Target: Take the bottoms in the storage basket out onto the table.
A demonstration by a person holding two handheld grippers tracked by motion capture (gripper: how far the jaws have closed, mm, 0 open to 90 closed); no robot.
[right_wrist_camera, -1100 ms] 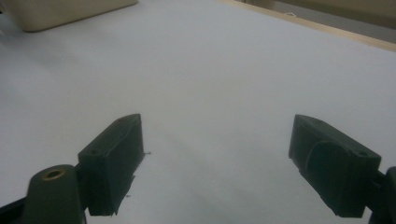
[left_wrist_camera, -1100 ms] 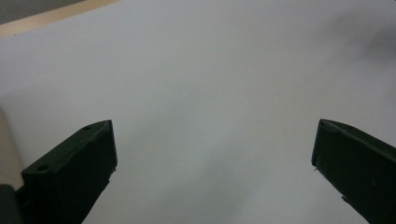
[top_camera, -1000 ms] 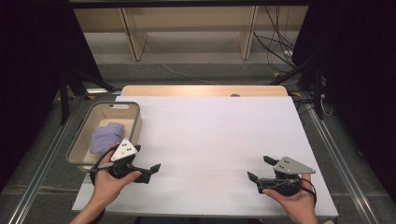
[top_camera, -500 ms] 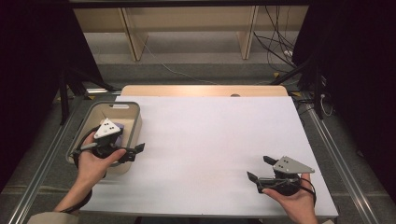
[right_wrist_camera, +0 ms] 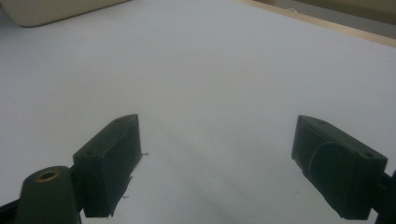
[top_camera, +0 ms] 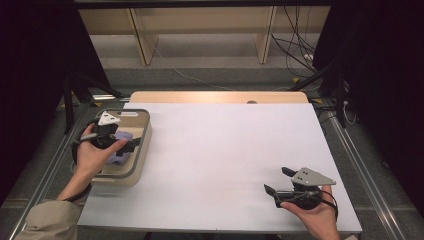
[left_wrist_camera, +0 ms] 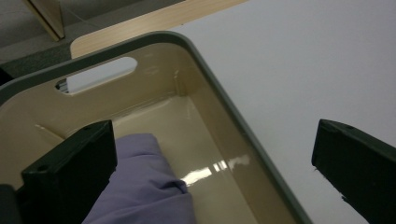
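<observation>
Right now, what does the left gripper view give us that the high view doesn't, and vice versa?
Left gripper view: the bin's handle slot and glossy inner floor up close, one open jaw beside the purple cloth, the other out over the table.

High view: the person's hands, the right hand-held gripper open over the white table, and the shelving behind.

Both: the beige bin, the purple cloth inside it, and the left hand-held gripper over the bin.

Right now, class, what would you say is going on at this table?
A person holds a gripper in each hand. The left gripper hangs over a beige bin at the table's left edge, jaws open, one on each side of the bin's wall, near a folded purple cloth lying inside; it has not closed on it. The right gripper, also open, rests low over the bare white table.
</observation>
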